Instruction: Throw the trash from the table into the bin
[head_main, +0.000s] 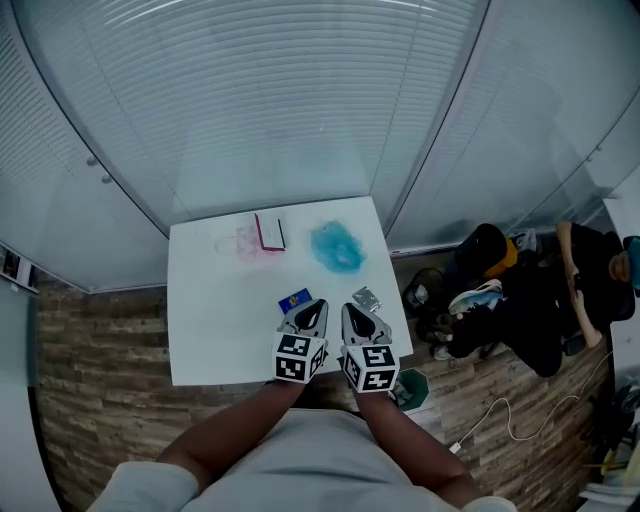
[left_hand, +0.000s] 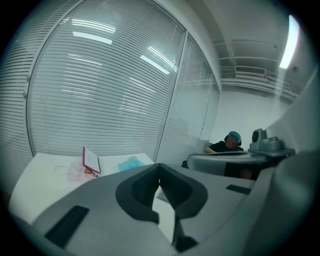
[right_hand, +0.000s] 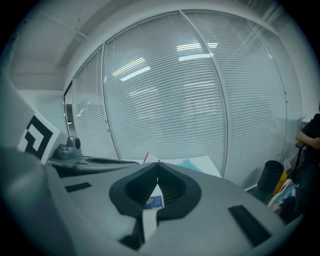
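Observation:
On the white table (head_main: 210, 330) lie a crumpled blue sheet (head_main: 337, 247), a clear pinkish bag (head_main: 240, 243), a red and white booklet (head_main: 269, 232), a small blue packet (head_main: 294, 299) and a silver wrapper (head_main: 366, 298). My left gripper (head_main: 316, 304) and right gripper (head_main: 350, 308) hover side by side over the table's near right part, both shut and empty. The blue packet (right_hand: 154, 202) shows below the right gripper (right_hand: 158, 164). From the left gripper (left_hand: 159, 166) I see the booklet (left_hand: 91, 161), the bag (left_hand: 72, 171) and the blue sheet (left_hand: 131, 162) farther off.
White blinds close off the far side. A black cylindrical bin (right_hand: 272, 176) stands on the wood floor right of the table. A person in dark clothes (head_main: 520, 300) sits there among bags. A dark green object (head_main: 410, 388) lies by the table's near right corner.

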